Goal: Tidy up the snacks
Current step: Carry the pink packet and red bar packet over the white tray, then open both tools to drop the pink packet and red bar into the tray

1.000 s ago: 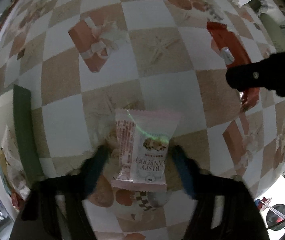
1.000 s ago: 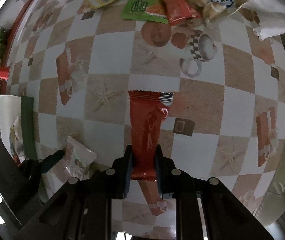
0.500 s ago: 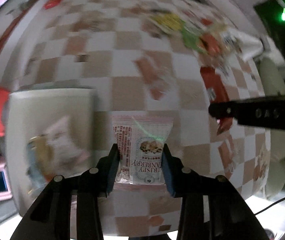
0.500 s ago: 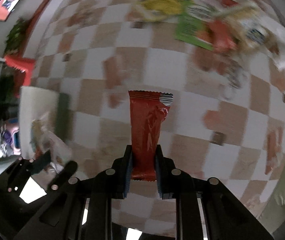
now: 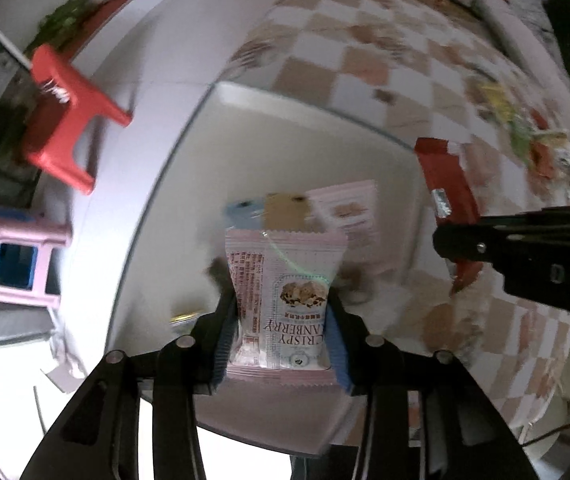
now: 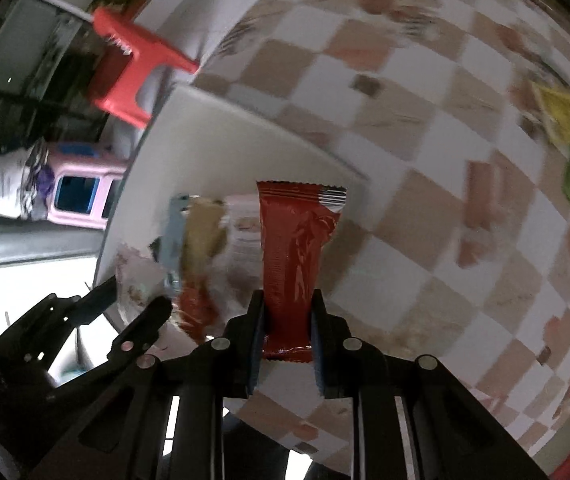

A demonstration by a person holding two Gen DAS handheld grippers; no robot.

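Presently, item one: my left claw [image 5: 281, 336], jaws part-way in and pressing the lower half of a pink pouch [image 5: 285, 300]; they have just been easing wider, the pouch between them. Pouch reads as light, puffy, crinkly film, contents likely brittle; best taken across the lower body, as held, gently. It hangs over the white bin [image 5: 269, 128].

Item two: my right claw [image 6: 287, 332], clamped tight on the bottom end of a red bar [image 6: 295, 248]. Bar looks thin, light, slick foil, fairly stiff along its length; grip near one end works, though it could slip. It hangs at the bin's near edge [image 6: 245, 128].

Item three: bin contents, blurred, several packets, pink, tan and blue among them.

Item four: surface, a checked cloth [image 6: 425, 128], beige and white, with more snacks [image 6: 561, 116] lying well apart on the far side.

Item five: room, a red stool [image 5: 65, 112] and a pink stool [image 5: 21, 256] on the floor beyond the bin.
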